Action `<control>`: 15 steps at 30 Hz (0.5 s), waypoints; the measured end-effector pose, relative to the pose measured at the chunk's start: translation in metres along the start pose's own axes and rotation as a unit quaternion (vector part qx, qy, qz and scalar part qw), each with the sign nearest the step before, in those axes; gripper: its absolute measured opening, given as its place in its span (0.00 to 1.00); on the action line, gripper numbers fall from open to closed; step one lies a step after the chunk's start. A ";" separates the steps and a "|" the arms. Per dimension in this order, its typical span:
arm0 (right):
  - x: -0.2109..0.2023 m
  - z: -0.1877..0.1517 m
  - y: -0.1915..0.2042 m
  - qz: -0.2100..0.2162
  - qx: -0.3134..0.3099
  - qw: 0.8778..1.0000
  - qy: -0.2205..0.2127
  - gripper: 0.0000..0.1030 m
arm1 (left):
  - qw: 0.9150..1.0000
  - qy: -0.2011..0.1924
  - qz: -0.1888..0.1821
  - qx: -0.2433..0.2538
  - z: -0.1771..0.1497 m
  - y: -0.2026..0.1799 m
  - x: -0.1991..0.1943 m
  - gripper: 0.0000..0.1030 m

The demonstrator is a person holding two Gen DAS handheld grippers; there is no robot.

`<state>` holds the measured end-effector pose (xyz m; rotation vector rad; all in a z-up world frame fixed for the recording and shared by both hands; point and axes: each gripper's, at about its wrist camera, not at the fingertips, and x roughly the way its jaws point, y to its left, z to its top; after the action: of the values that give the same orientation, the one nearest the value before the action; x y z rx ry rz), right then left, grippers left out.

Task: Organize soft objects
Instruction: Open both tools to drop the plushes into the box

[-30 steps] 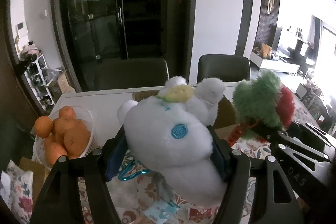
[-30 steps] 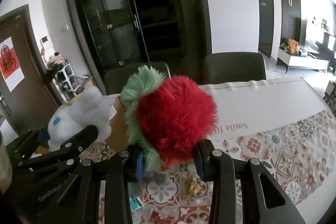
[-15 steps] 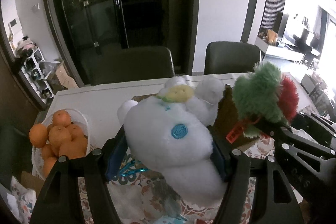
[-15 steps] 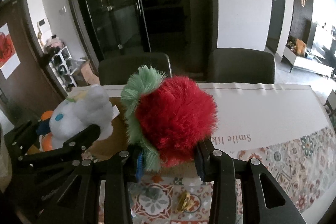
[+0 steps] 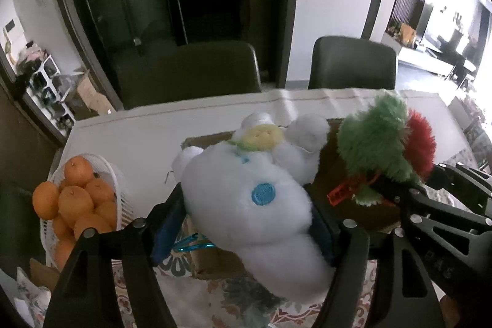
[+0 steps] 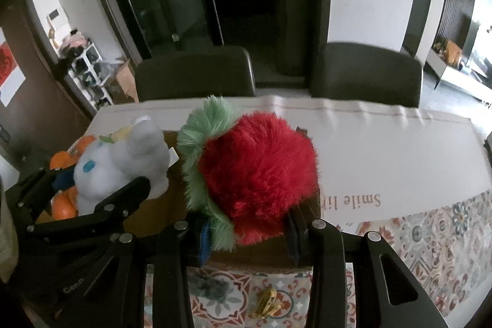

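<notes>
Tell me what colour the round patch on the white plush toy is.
Blue, on the white plush toy held in the left gripper; clearest in the left wrist view.

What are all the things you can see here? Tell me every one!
White plush toy: one, white with a blue patch and a yellow bit, clamped in the left gripper above the box.
Strawberry plush: one, red with green fuzz, clamped in the right gripper above the box.
Cardboard box: one, brown, on the table under both toys.
Oranges: several, orange, piled in the basket at the left.
Basket: one, white.
Table: one, white cloth and patterned mat.
Chairs: two, dark, behind the table.
Small yellow item: one, on the mat; too small to identify.
Left gripper: black, shut.
Right gripper: black, shut.
</notes>
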<state>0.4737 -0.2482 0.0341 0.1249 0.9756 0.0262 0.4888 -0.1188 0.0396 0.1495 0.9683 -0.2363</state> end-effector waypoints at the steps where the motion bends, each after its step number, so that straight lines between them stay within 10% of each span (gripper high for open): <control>1: 0.003 0.000 -0.001 0.000 -0.001 1.000 0.004 0.39 | 1.000 0.005 0.003 -0.001 0.000 0.000 0.004 0.71; 15: 0.013 -0.004 -0.009 -0.007 0.016 1.000 0.023 0.65 | 0.997 -0.023 0.073 -0.017 -0.007 0.008 -0.008 0.89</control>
<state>0.4773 -0.2557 0.0195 0.1474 1.0230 0.0012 0.4814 -0.1082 0.0425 0.1821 0.9102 -0.0888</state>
